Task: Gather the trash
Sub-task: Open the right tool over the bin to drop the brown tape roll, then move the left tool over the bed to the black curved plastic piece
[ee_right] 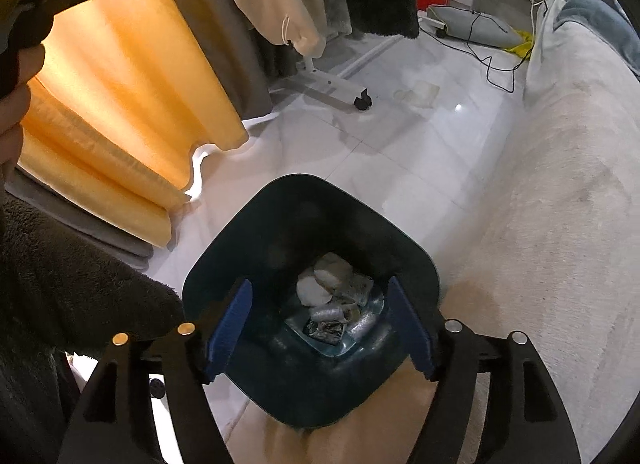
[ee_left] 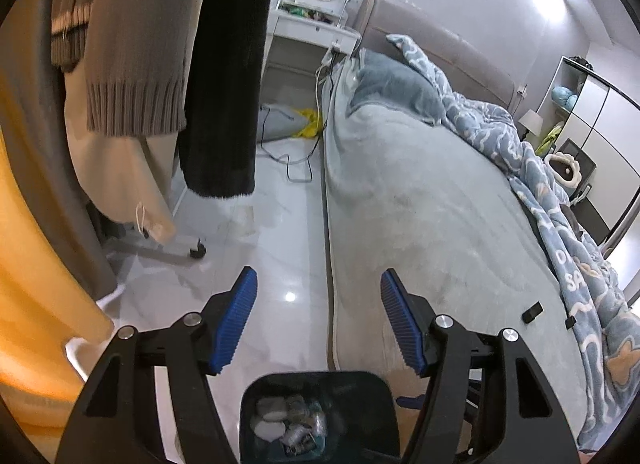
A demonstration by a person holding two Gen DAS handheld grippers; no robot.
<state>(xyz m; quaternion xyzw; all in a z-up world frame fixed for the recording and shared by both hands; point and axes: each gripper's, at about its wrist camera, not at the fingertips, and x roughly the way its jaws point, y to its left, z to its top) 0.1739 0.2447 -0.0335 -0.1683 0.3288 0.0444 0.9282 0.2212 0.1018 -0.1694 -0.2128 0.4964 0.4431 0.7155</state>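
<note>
The right gripper (ee_right: 318, 328) hangs directly above the dark bin (ee_right: 308, 264), jaws spread apart with nothing between them. In the bin lies a small heap of trash (ee_right: 334, 304): two or three pale crumpled wads and a few silvery wrappers or foil pieces, too tangled for an exact count. All of it looks light, soft and crushable, so a pinch anywhere on a wad would probably hold, though foil may slip. The bin itself looks like stiff, smooth plastic, likely best taken by its rim.

The left gripper (ee_left: 318, 322) hovers higher, jaws likewise apart and empty, over the floor (ee_left: 280, 232) beside the bed (ee_left: 420, 183).

Farther along the floor lies one flat, pale, crumpled piece (ee_right: 418, 92), possibly paper or plastic film. It would handle as thin and limp, so a raised wrinkle or an edge seems the place to grip. Beyond it, one yellow crumpled bag (ee_left: 308, 123) rests against the bed's side, near trailing cables (ee_left: 296, 167).
</note>
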